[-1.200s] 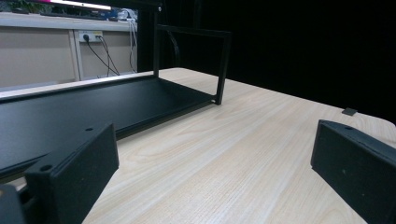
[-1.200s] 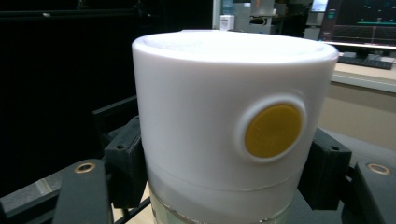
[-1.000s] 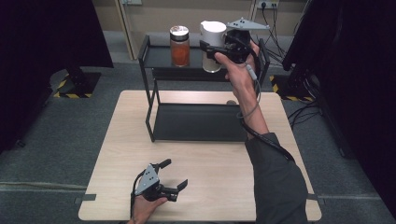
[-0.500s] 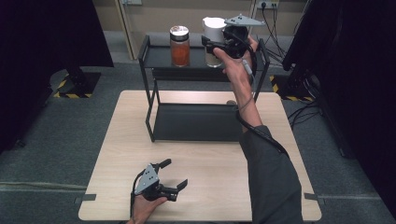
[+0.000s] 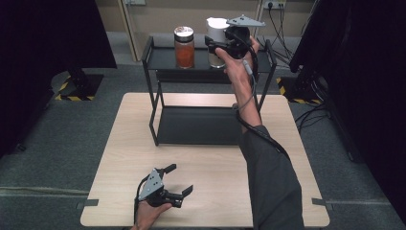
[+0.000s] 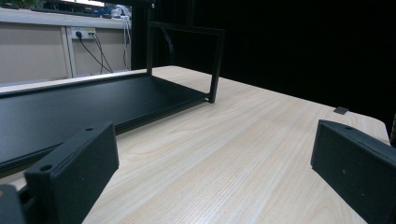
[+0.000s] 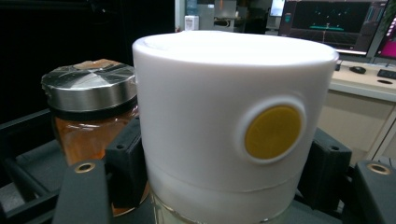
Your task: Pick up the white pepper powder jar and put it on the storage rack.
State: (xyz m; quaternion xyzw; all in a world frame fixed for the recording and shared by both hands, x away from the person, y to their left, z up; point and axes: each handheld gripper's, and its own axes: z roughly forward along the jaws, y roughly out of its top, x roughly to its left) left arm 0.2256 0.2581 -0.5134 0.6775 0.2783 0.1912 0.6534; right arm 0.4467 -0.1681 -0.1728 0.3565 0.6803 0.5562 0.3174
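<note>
A white-lidded jar [image 5: 217, 26] is at the right end of the black rack's top shelf [image 5: 201, 72], with my right gripper [image 5: 215, 45] shut on it from the right. In the right gripper view the black pads [image 7: 126, 163] press both sides of that jar [image 7: 224, 126], just under its white lid with a yellow dot. Whether it rests on the shelf is hidden. An orange-filled jar [image 5: 184, 48] with a metal lid [image 7: 88, 81] stands on the shelf just to its left. My left gripper [image 5: 180, 178] lies on the table near the front edge, open and holding nothing [image 6: 210, 186].
The rack's lower shelf [image 5: 201, 127] is a bare black tray [image 6: 70, 107] on the wooden table [image 5: 287, 158]. Its thin posts [image 5: 153, 105] rise at the corners. Cables and wall sockets [image 5: 273, 5] lie behind the rack.
My right gripper has carried the white-lidded jar a little farther back over the top shelf, closer to the orange jar. The left gripper has stayed where it was.
</note>
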